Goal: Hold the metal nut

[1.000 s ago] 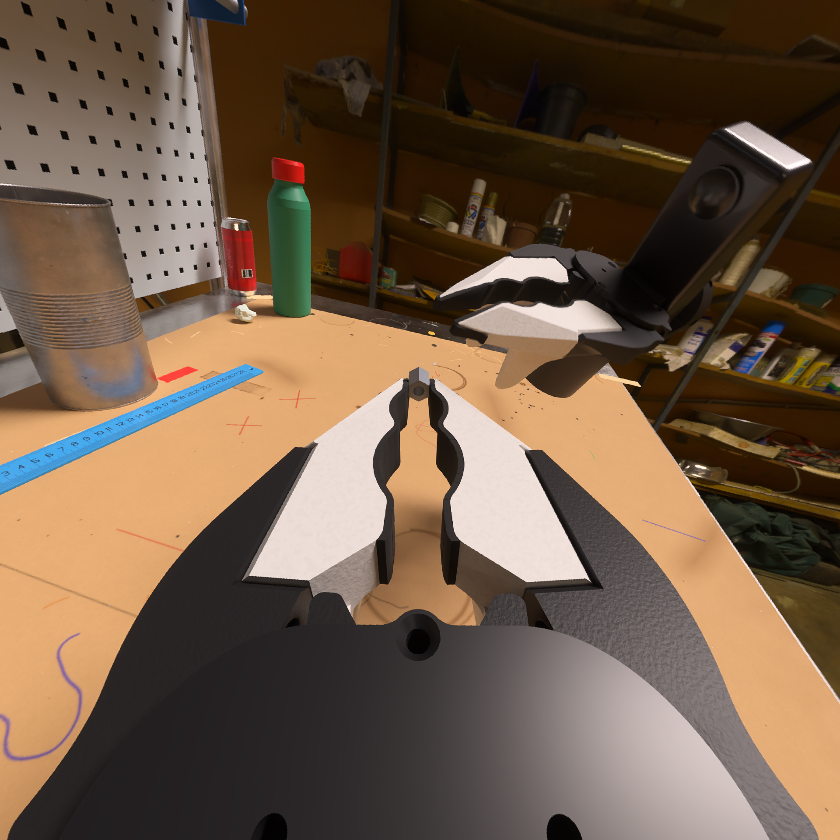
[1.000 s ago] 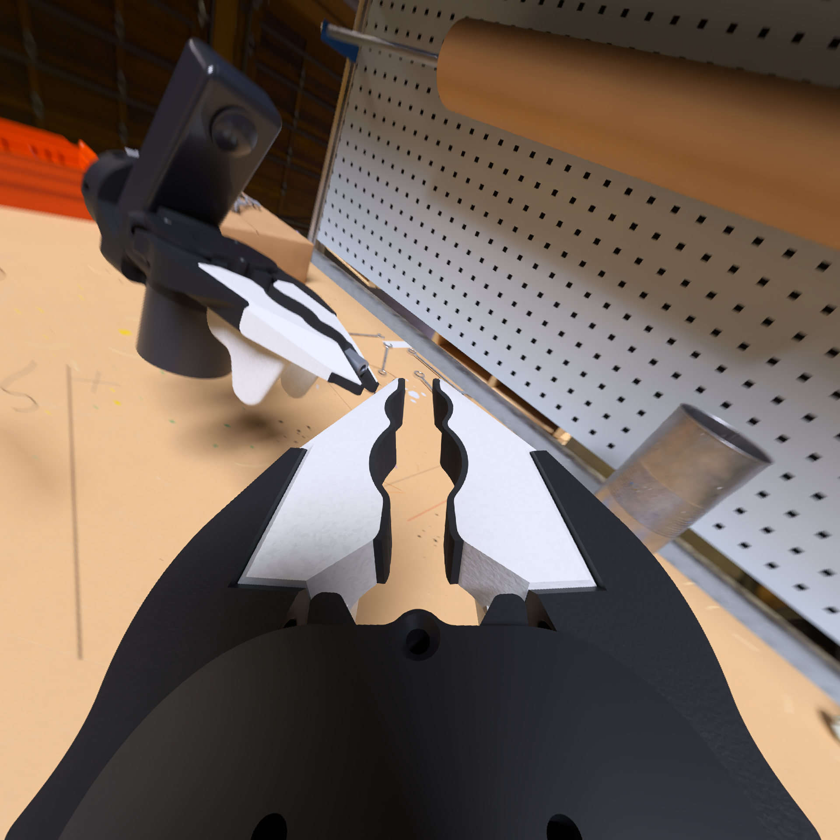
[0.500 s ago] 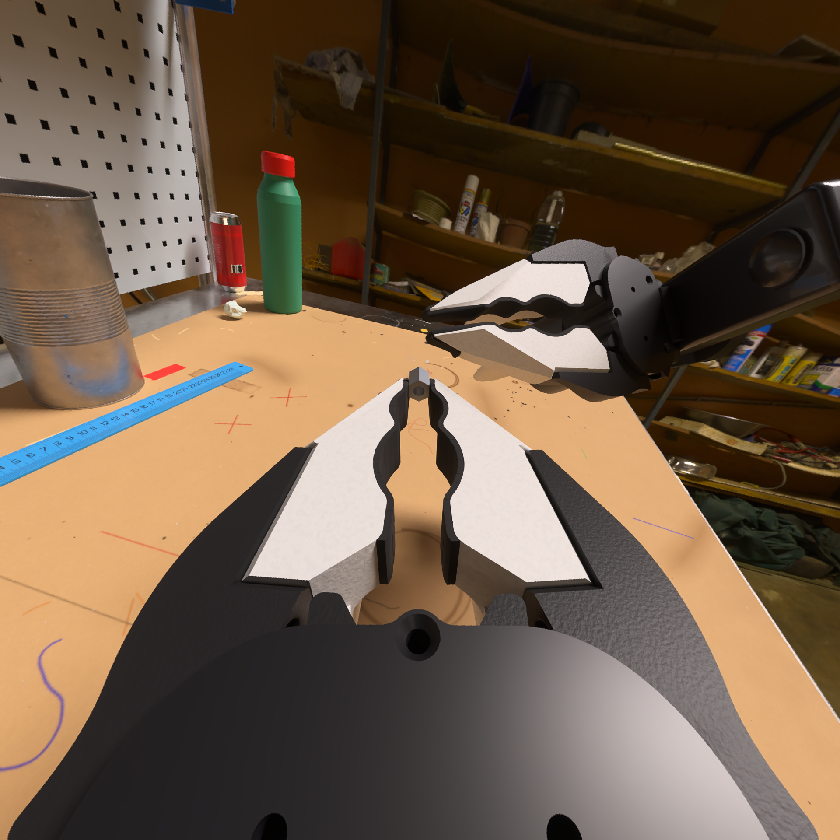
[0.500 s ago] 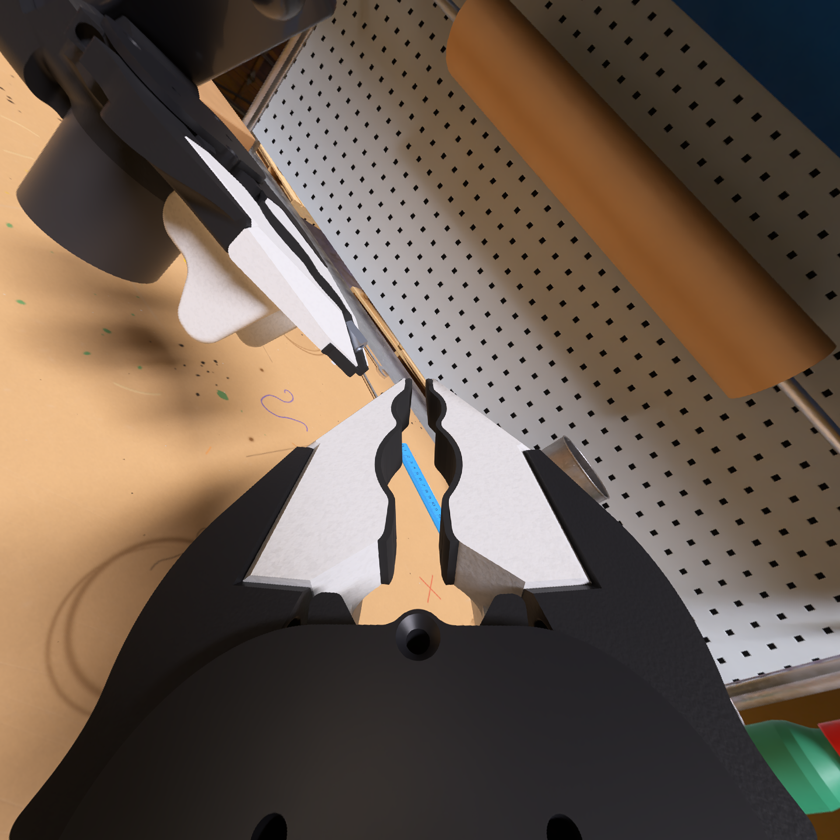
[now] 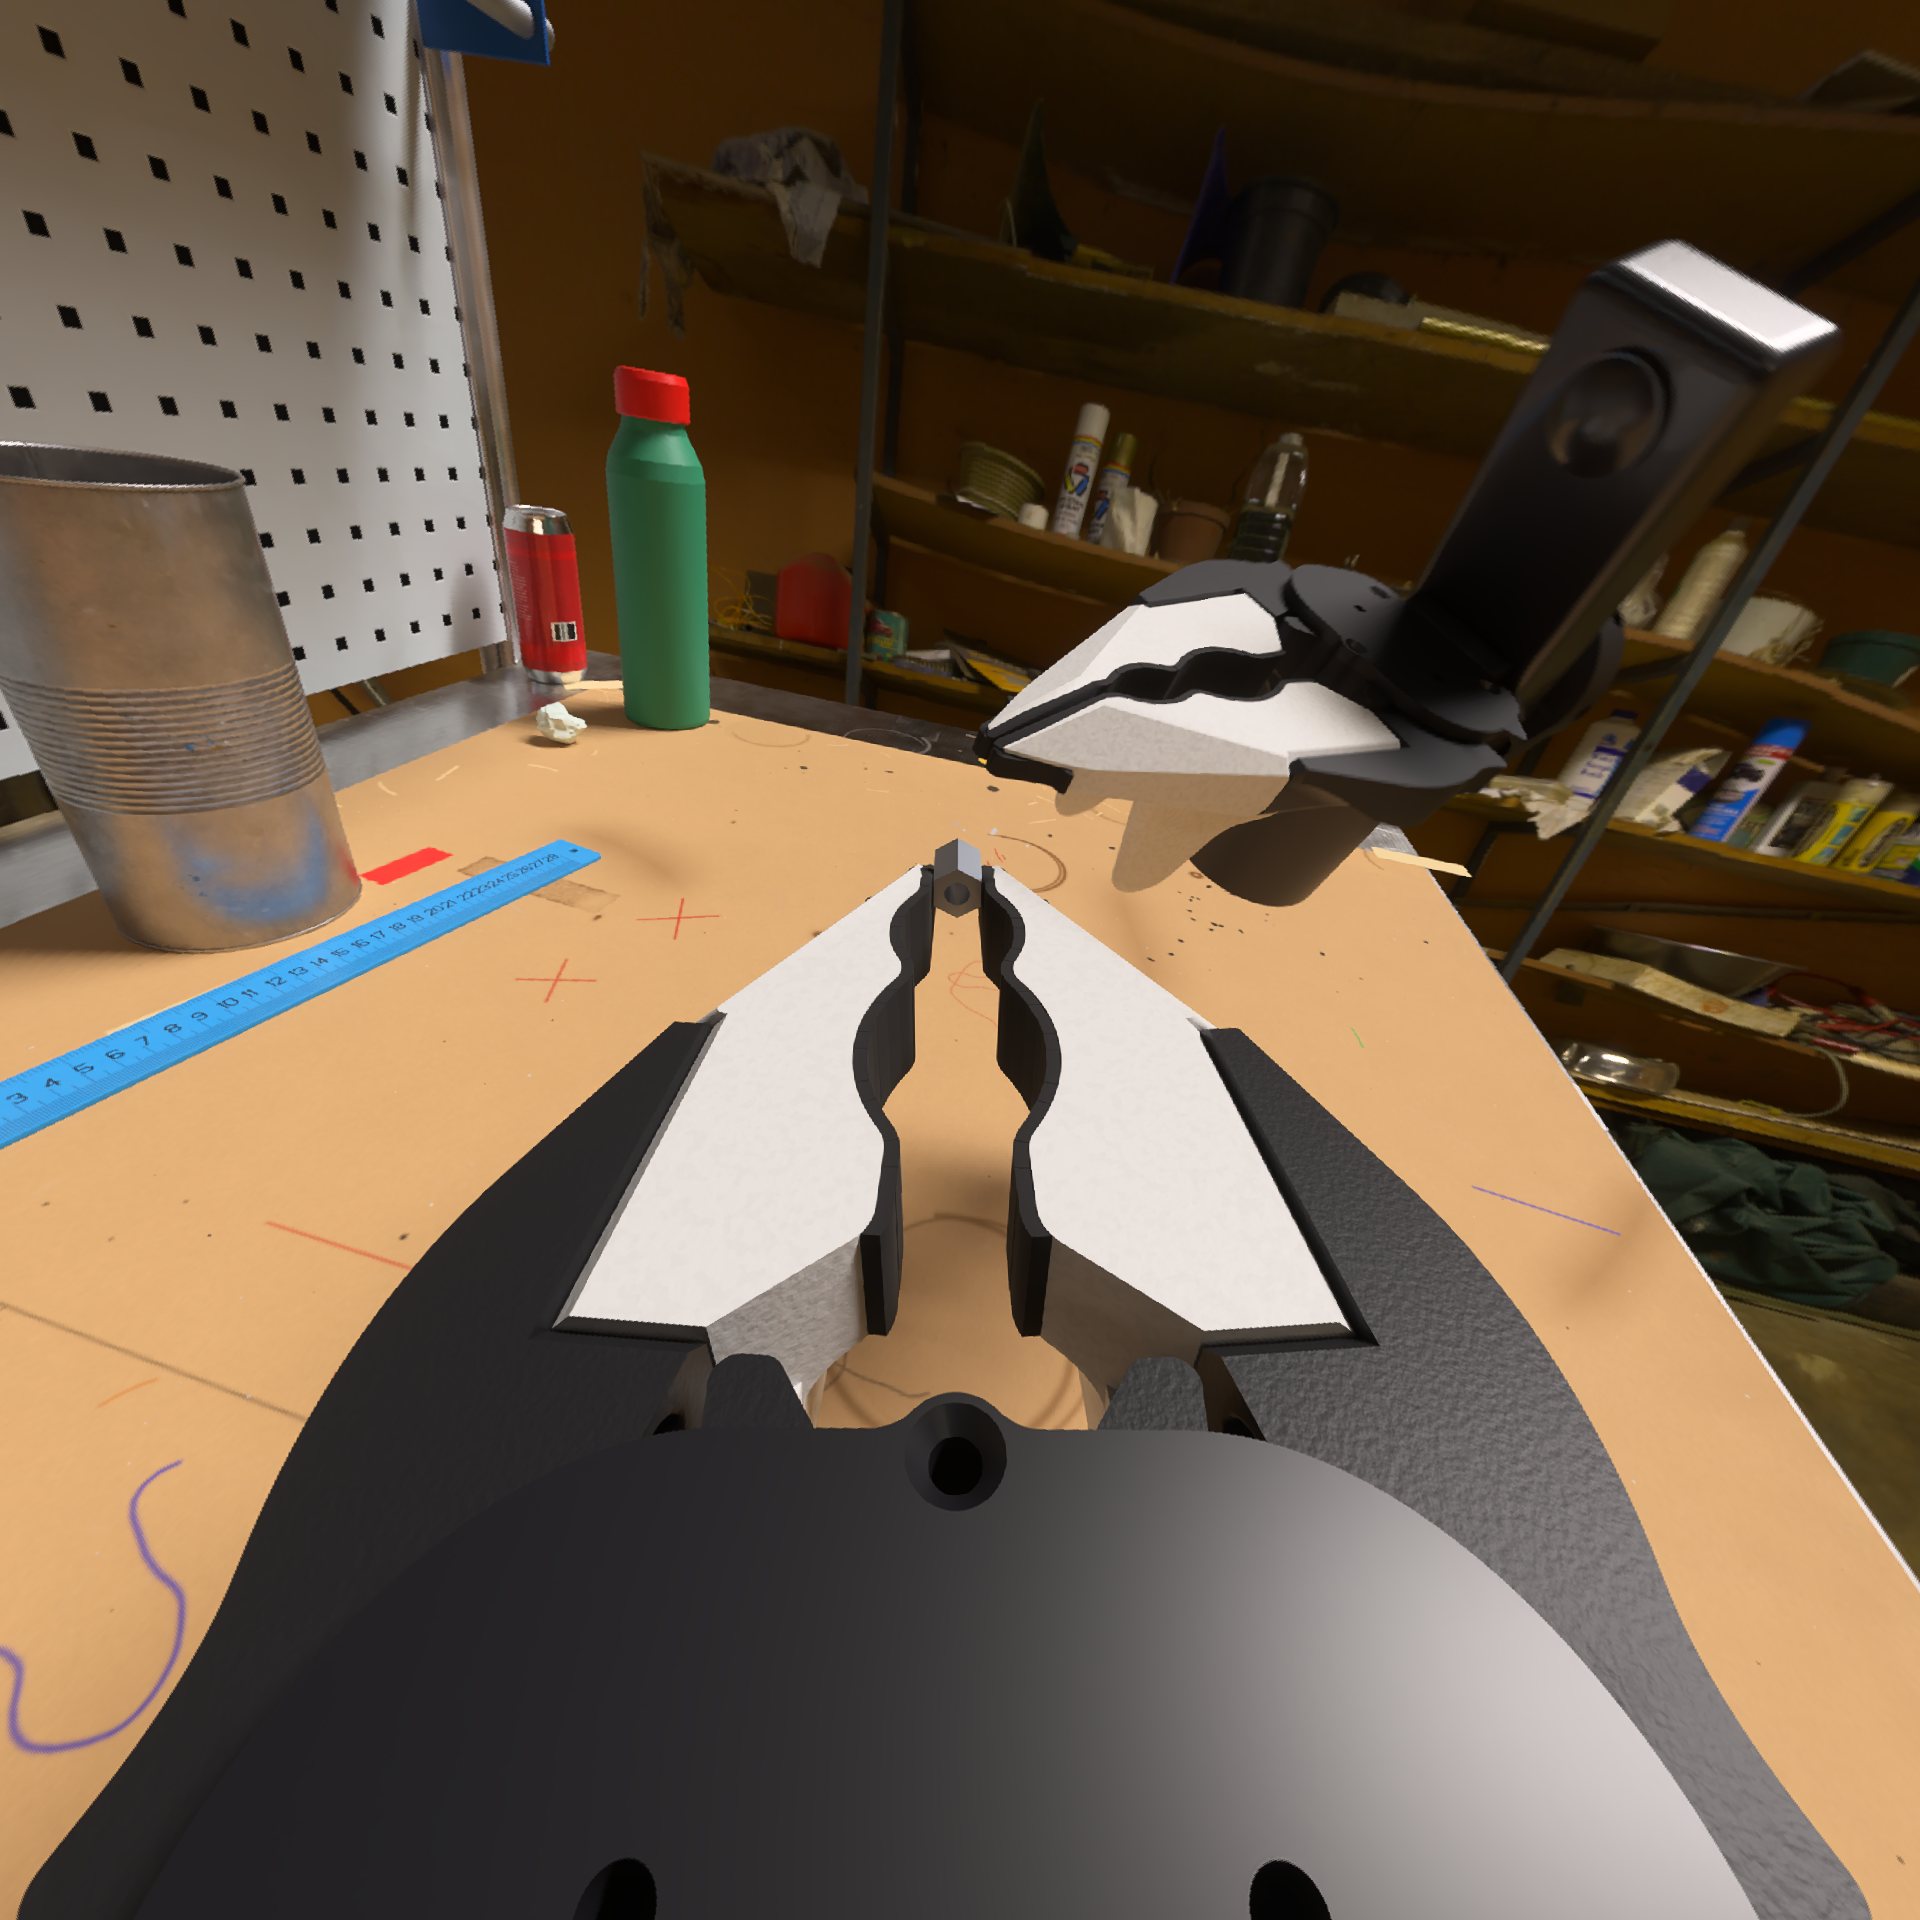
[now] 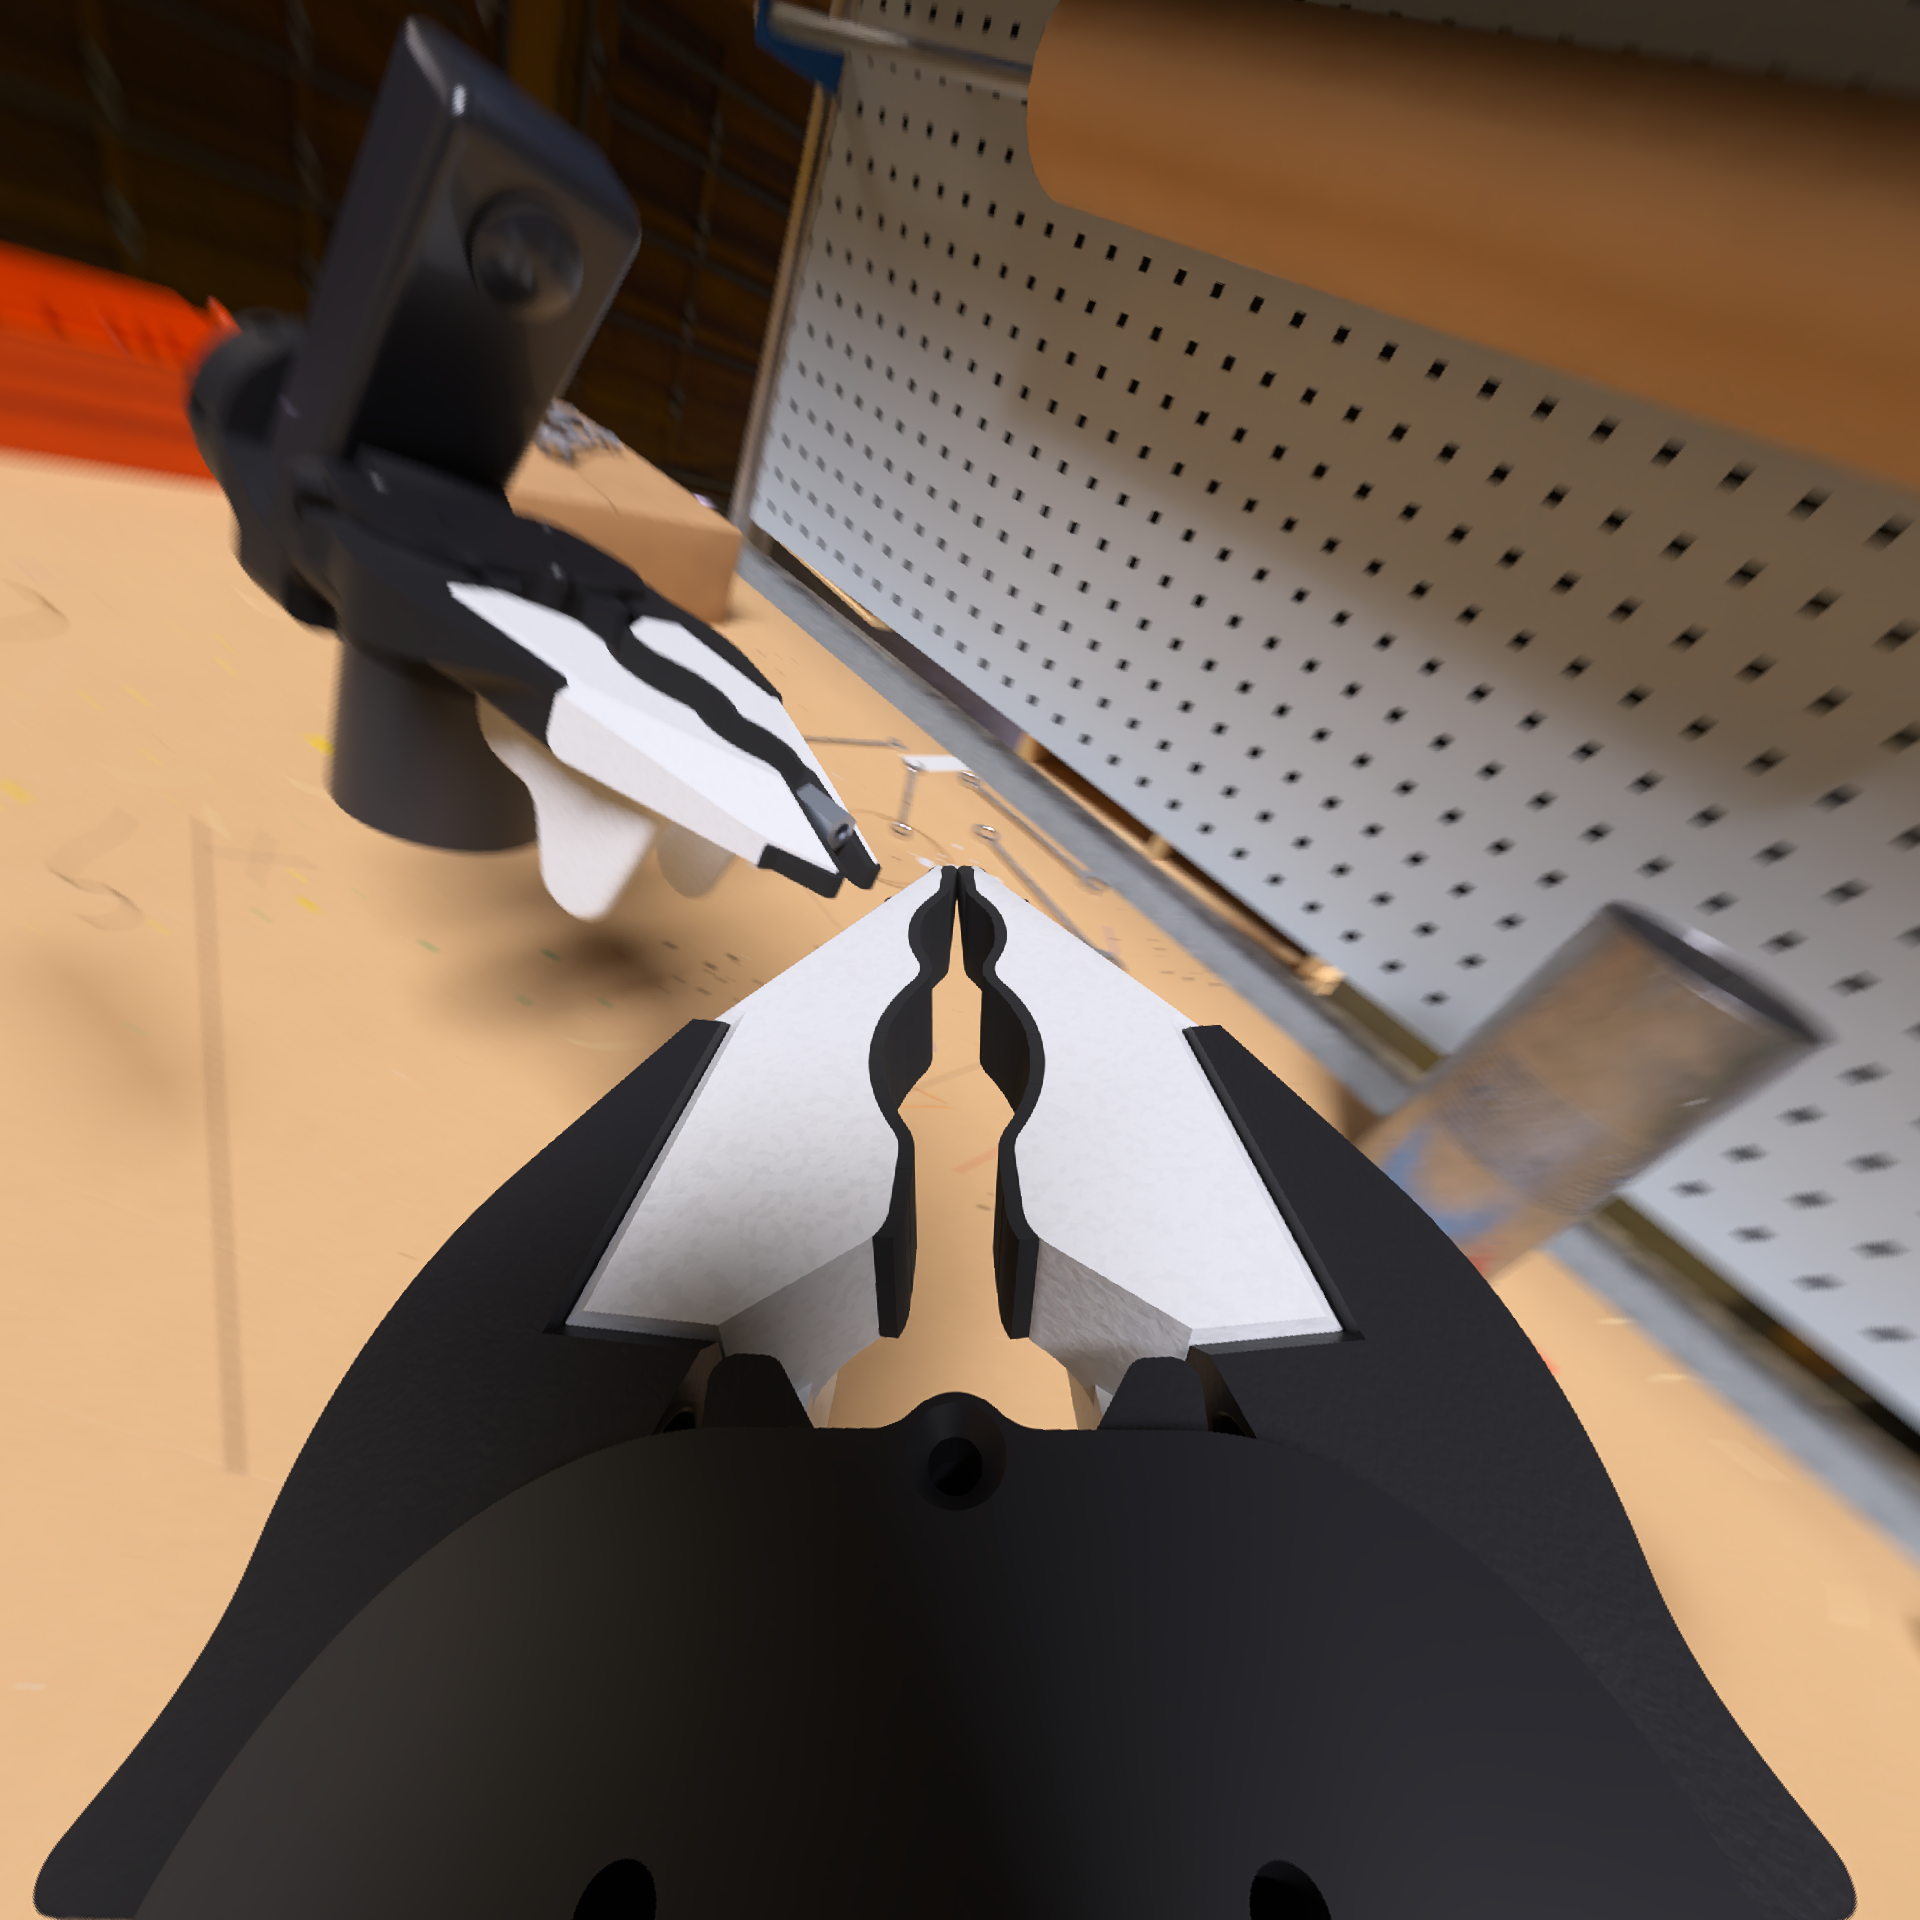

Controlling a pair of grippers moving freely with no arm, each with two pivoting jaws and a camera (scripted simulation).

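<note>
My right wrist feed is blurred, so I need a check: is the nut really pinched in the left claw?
Observer: Yes. The left wrist view shows the metal nut clamped at the tips of the left claw, its hole facing back along the fingers.
Operator: What lies to that claw's left?
Observer: A blue ruler lies flat on the table, near a metal can.
Operator: Anything standing behind them?
Observer: A green bottle with a red cap, and a red can next to it.
</note>
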